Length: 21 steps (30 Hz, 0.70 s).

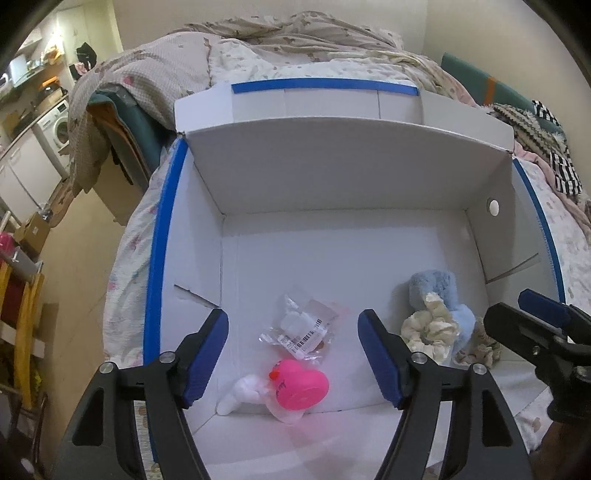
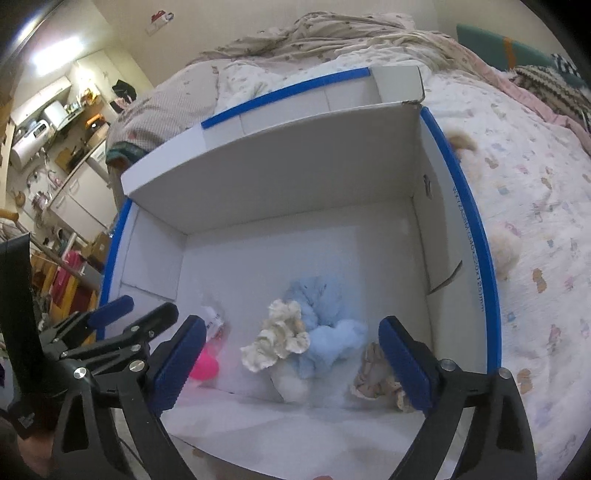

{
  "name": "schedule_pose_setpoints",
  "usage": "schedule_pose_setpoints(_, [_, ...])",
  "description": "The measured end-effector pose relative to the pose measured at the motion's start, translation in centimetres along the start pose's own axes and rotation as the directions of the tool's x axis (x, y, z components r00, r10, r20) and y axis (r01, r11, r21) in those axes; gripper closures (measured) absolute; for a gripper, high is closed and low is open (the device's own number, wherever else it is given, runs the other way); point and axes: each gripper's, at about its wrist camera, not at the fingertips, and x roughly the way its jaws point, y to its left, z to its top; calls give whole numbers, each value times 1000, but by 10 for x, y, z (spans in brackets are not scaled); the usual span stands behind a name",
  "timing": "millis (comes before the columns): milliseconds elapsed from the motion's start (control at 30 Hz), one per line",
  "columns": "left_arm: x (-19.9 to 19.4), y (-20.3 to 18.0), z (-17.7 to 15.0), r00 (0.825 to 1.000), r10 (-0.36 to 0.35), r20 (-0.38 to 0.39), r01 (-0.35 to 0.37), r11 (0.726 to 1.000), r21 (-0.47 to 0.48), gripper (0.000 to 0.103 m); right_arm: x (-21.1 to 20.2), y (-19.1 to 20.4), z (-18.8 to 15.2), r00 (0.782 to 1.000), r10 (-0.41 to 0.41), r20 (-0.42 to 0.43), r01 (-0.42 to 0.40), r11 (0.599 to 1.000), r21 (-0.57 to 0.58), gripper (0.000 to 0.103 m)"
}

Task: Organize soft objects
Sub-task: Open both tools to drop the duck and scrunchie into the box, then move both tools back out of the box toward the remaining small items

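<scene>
A white cardboard box (image 1: pixel 332 177) with blue-taped rims lies open on the bed. On its floor are a pink heart-shaped toy (image 1: pixel 301 387), a white plush piece (image 1: pixel 242 395) and a clear bag with a barcode label (image 1: pixel 306 328). My left gripper (image 1: pixel 292 315) hangs open above these and touches none of them. At the right of the box a cream scrunchie (image 2: pixel 277 339), a fluffy blue one (image 2: pixel 325 314) and a beige one (image 2: pixel 373 376) lie bunched together. The right gripper (image 2: pixel 291 321) stands wide open over them with nothing pressed between its pads.
The box rests on a flower-print bedsheet (image 2: pixel 535 221) with a crumpled quilt (image 1: pixel 295 33) behind it. Two cream fluffy items (image 2: pixel 508 247) lie on the sheet right of the box. A washing machine (image 1: pixel 59 129) and shelves stand far left.
</scene>
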Motion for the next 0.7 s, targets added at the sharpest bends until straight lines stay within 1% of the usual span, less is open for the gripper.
schedule_pose_setpoints(200, [-8, 4, -2, 1000, 15, 19, -14, 1000, -8, 33, 2, 4, 0, 1000, -22, -6, 22, 1000, -22, 3])
schedule_pose_setpoints(467, [-21, 6, -4, 999, 17, 43, -16, 1000, -13, 33, 3, 6, -1, 999, -44, 2, 44, 998, -33, 3])
schedule_pose_setpoints(600, [-28, 11, -7, 998, 15, 54, -13, 1000, -28, 33, -1, 6, -3, 999, -48, 11, 48, 998, -31, 3])
schedule_pose_setpoints(700, [-35, 17, -11, 999, 9, 47, -7, 999, -48, 33, -4, 6, -5, 999, -47, 23, 47, 999, -26, 3])
